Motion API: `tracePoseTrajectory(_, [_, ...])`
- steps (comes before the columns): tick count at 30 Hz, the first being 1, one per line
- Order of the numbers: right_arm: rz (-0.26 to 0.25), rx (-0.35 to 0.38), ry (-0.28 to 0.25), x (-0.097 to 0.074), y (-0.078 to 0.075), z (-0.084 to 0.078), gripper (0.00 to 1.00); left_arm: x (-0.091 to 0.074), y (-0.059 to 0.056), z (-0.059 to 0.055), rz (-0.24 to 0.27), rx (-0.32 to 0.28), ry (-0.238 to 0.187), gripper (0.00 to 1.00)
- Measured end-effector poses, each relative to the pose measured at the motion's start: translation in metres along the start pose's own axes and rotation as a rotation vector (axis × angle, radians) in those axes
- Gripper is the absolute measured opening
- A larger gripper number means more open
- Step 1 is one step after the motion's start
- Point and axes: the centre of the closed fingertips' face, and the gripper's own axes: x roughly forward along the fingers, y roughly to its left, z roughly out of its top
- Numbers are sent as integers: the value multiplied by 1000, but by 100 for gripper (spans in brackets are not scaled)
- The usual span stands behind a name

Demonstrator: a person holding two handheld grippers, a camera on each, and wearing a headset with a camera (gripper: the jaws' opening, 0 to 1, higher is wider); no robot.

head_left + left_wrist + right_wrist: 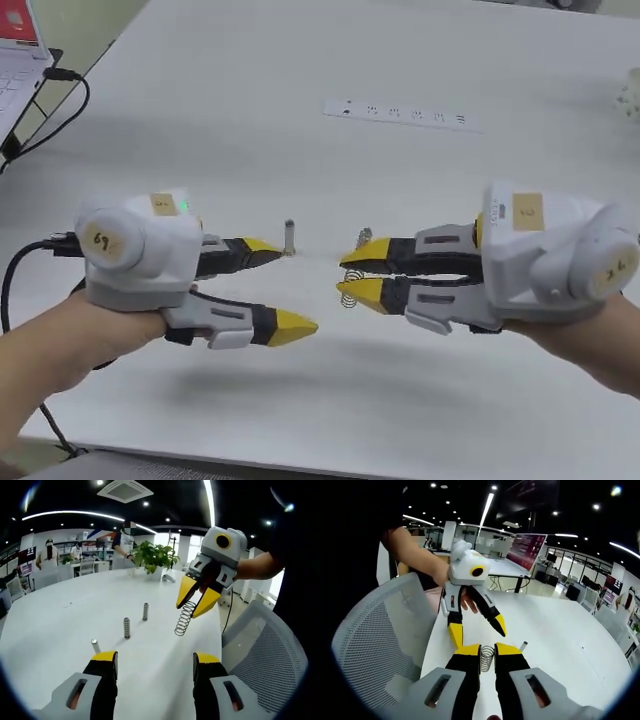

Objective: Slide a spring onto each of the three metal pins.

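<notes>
My right gripper [350, 274] is shut on a loose coil spring [346, 297], which hangs down from its yellow tips [184, 620] [486, 659] above the white table [250, 120]. A bare metal pin [290, 237] [95, 645] [523, 646] stands upright between the two grippers. Two more pins, each wearing a spring [126, 627] [145, 611], stand in a row beyond it; one of them [363, 239] peeks over the right gripper's upper jaw. My left gripper [285, 287] [155, 656] [478, 635] is open and holds nothing, its tips just short of the bare pin.
A white power strip [400, 113] lies across the far middle of the table. A laptop [15, 50] and a black cable [60, 110] sit at the far left. Mesh chairs [270, 645] [375, 640] stand by the table's edge. A potted plant [155, 555] is at its far end.
</notes>
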Motion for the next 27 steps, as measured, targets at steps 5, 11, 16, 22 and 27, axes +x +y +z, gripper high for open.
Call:
tracePoseTrajectory(5, [-6,-1,5,0,-2,-1,8,-9,9,-8,44,-22,11,67])
tracePoseTrajectory(11, [-17,2,9,-1,-5,-3,8,-20,18,-15,79,-43,9,77])
tracePoseTrajectory(16, [-21,-5,11,1,-9,-2,8,-27,23,-17,97,-64,3,86])
tracePoseTrajectory(22, [-18,-8,15,4,-9,-3,8,-32,28,-19,130,-74,-3,97])
tracePoseTrajectory(27, [-21,-7,22,5,-11,-5,8,-36,32,-22,147,-94,-5,98])
